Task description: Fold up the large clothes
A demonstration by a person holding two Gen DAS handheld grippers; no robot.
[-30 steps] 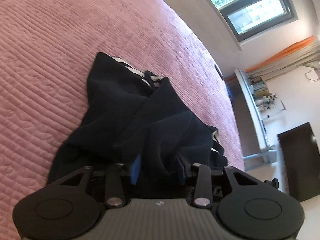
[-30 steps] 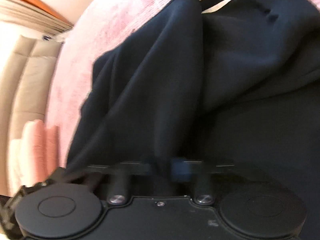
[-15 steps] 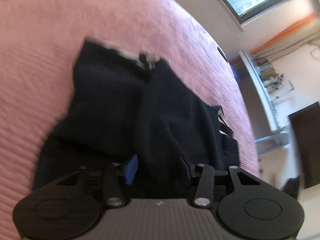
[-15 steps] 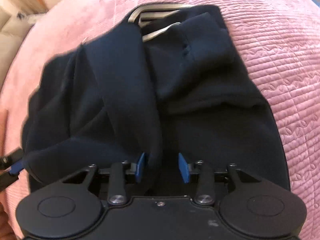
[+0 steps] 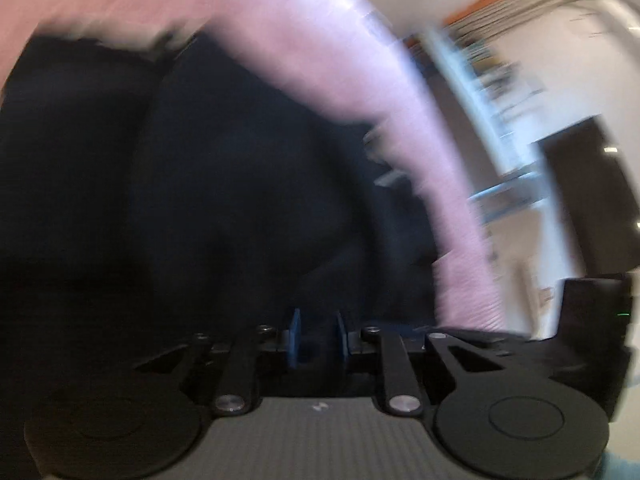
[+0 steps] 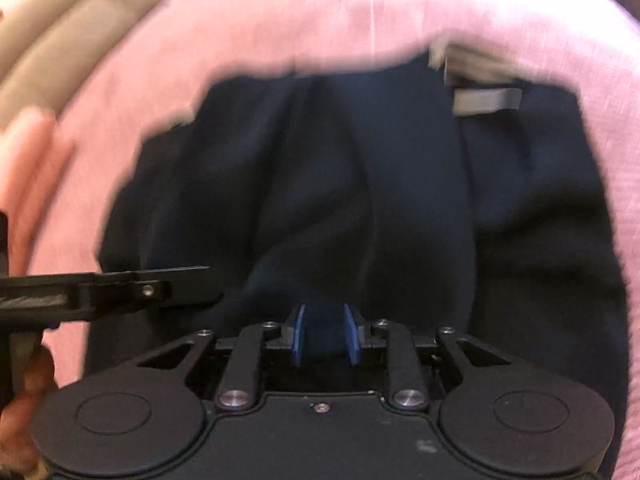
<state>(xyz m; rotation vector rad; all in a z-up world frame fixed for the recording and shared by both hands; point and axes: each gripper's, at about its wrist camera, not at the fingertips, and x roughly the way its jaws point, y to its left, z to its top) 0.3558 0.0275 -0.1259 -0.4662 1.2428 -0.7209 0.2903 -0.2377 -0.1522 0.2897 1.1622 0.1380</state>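
I have the dark navy garment [image 6: 360, 184] lying on the pink quilted bedspread [image 6: 280, 32], bunched into long ridges rather than flat panels, with its pale striped band [image 6: 484, 80] at the far edge. It looks to me partly gathered — some cloth already overlaps toward the middle — but nothing like a tidy rectangle shows yet, so I judge the folding well short of done.

My right gripper [image 6: 325, 334] has just been closing, and a ridge of the navy cloth sits between its blue pads [image 6: 298, 336]; the fabric fills the gap and rises from it, so I read that as a grip on the garment. My left gripper [image 5: 317, 338] has also just been closing to a narrow gap. Its view is heavily blurred and dark, and I cannot tell whether cloth is pinched between the pads or merely lies beyond them. From the right wrist view, the left tool reaches in from the left edge, low over the near corner of the garment.

What remains, as I judge it: draw the gathered edge across, flatten the ridges, and make at least one more fold — then smooth the stack.
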